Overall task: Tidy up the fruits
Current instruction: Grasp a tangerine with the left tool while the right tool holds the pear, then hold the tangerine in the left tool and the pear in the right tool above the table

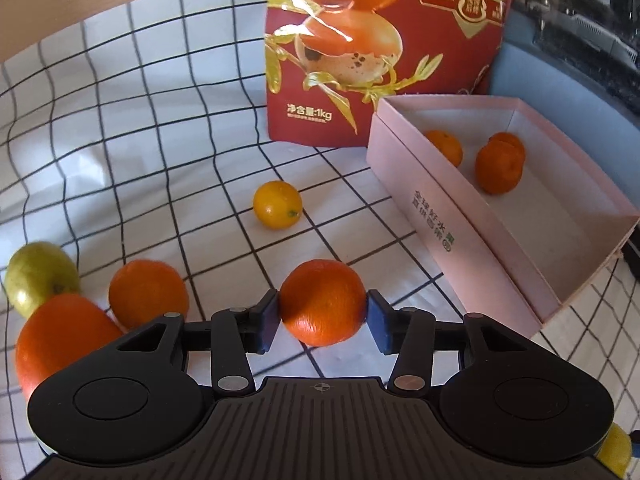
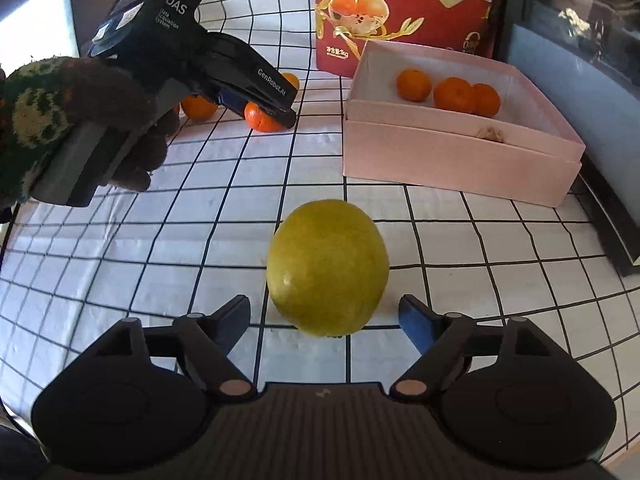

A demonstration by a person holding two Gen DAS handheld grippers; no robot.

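Note:
My left gripper [image 1: 323, 316] is shut on an orange mandarin [image 1: 322, 300], low over the checked cloth. In the right wrist view that gripper [image 2: 276, 114] holds the same mandarin [image 2: 260, 118] at the far left. The pink box [image 1: 452, 232] lies to its right with three mandarins [image 1: 498, 166] inside. My right gripper [image 2: 324, 316] is open, its fingers on either side of a yellow-green lemon [image 2: 327, 266] on the cloth, not touching it. The pink box [image 2: 460, 152] lies beyond it to the right.
Loose on the cloth in the left wrist view: a small yellow citrus [image 1: 277, 205], two oranges [image 1: 148, 292], a green-yellow fruit [image 1: 40, 276]. A red snack bag [image 1: 380, 52] stands behind the box. A dark appliance [image 2: 580, 40] is at the right.

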